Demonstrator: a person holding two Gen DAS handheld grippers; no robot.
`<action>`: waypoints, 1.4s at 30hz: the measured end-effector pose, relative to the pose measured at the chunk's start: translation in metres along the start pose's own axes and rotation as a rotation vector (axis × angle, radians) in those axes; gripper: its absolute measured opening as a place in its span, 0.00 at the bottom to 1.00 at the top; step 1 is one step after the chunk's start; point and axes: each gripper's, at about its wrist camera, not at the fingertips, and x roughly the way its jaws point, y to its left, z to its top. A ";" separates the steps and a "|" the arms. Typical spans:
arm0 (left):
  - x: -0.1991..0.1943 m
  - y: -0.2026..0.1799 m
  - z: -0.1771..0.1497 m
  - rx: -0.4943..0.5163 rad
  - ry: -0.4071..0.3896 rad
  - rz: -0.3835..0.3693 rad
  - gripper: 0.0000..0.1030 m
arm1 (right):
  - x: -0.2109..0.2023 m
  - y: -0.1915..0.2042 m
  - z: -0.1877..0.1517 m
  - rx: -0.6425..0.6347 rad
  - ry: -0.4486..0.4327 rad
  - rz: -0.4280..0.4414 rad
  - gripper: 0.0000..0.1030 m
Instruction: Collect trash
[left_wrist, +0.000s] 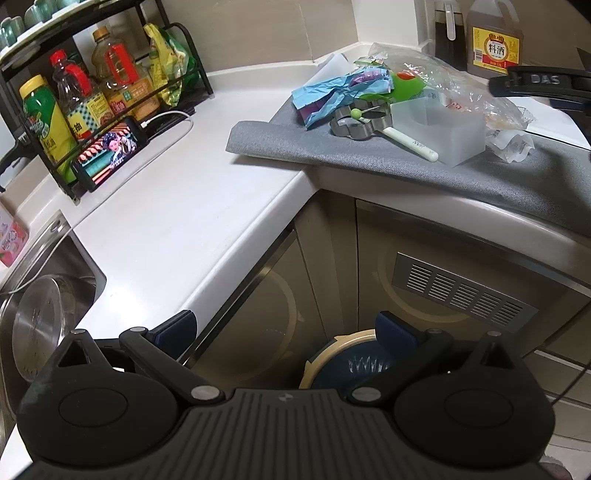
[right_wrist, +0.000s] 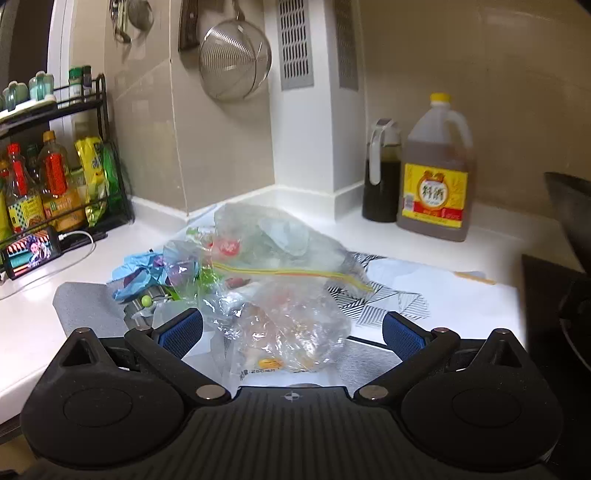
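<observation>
A pile of trash lies on a grey mat (left_wrist: 332, 147) at the counter corner: crumpled clear plastic bags (right_wrist: 280, 295), blue paper (left_wrist: 325, 96) and green scraps (left_wrist: 406, 86). The bags also show in the left wrist view (left_wrist: 461, 85). My right gripper (right_wrist: 291, 328) is open, its blue pads on either side of the nearest clear bag, close over it. My left gripper (left_wrist: 284, 332) is open and empty, held off the counter edge above a round trash bin (left_wrist: 354, 358) with a blue liner on the floor.
On the mat lie a metal flower-shaped cutter (left_wrist: 354, 123), a white-handled tool (left_wrist: 410, 142) and a translucent box (left_wrist: 439, 129). A cooking wine jug (right_wrist: 436, 173) and a dark sauce bottle (right_wrist: 382, 173) stand at the back. A bottle rack (left_wrist: 85, 107), a phone (left_wrist: 110, 155) and a sink (left_wrist: 44, 295) are to the left.
</observation>
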 end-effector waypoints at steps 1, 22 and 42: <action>0.000 0.000 -0.001 0.001 0.002 0.002 1.00 | 0.005 0.002 0.000 -0.014 0.005 0.004 1.00; 0.000 -0.001 0.006 -0.003 -0.007 -0.004 1.00 | -0.017 -0.009 -0.017 -0.056 -0.087 0.096 0.10; -0.019 -0.062 0.084 0.115 -0.233 -0.172 1.00 | -0.050 -0.055 -0.044 -0.058 -0.178 -0.278 0.11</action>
